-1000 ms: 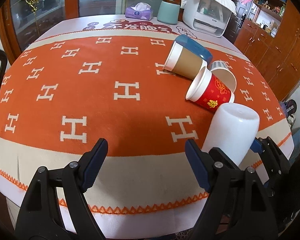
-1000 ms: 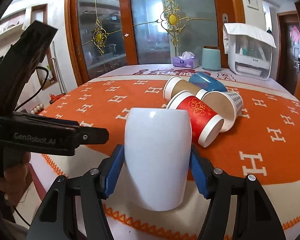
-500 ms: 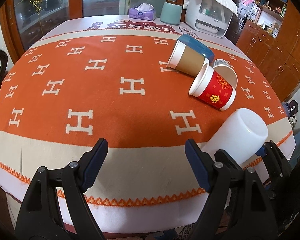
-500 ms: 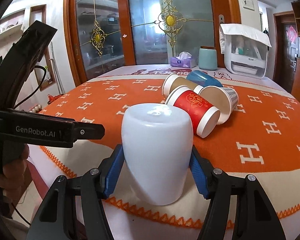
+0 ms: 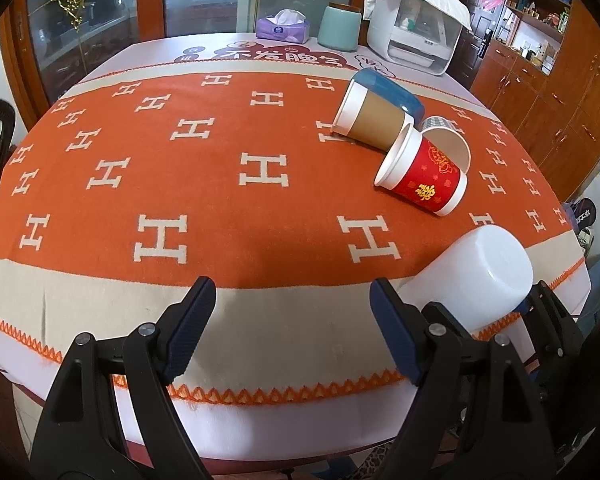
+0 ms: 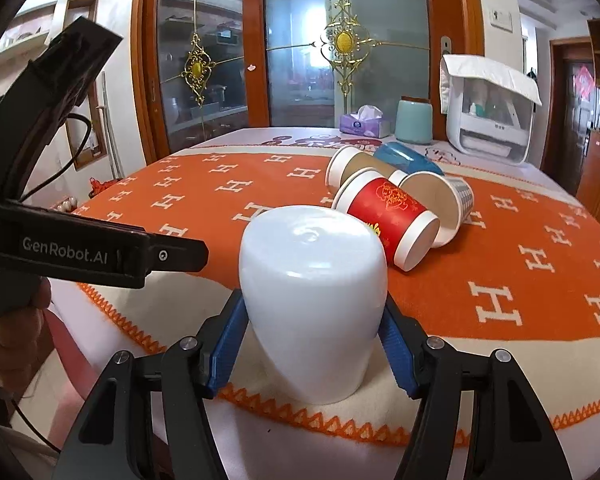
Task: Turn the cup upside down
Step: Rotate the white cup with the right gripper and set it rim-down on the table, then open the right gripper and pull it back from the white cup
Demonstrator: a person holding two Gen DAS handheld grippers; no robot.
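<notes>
A plain white cup (image 6: 314, 304) sits between the blue pads of my right gripper (image 6: 314, 350), which is shut on it. The cup is tilted, its closed base up and toward the table, its mouth down near the table's front edge. In the left wrist view the same white cup (image 5: 474, 280) leans at the right, held by the right gripper's black fingers (image 5: 548, 312). My left gripper (image 5: 292, 328) is open and empty, hovering over the cream border of the cloth. Its body shows at the left of the right wrist view (image 6: 80, 248).
A brown paper cup (image 5: 374, 118), a red cup (image 5: 420, 176), a patterned cup (image 5: 446, 138) and a blue cup (image 5: 392, 90) lie on their sides on the orange H-patterned tablecloth (image 5: 180, 160). A tissue box (image 5: 284, 26), teal canister (image 5: 339, 26) and white appliance (image 5: 416, 28) stand at the far edge.
The white cup has tipped further over in my right gripper, base swinging up and forward, and moved nearer the table's front edge. Both grippers have pulled back a little.
</notes>
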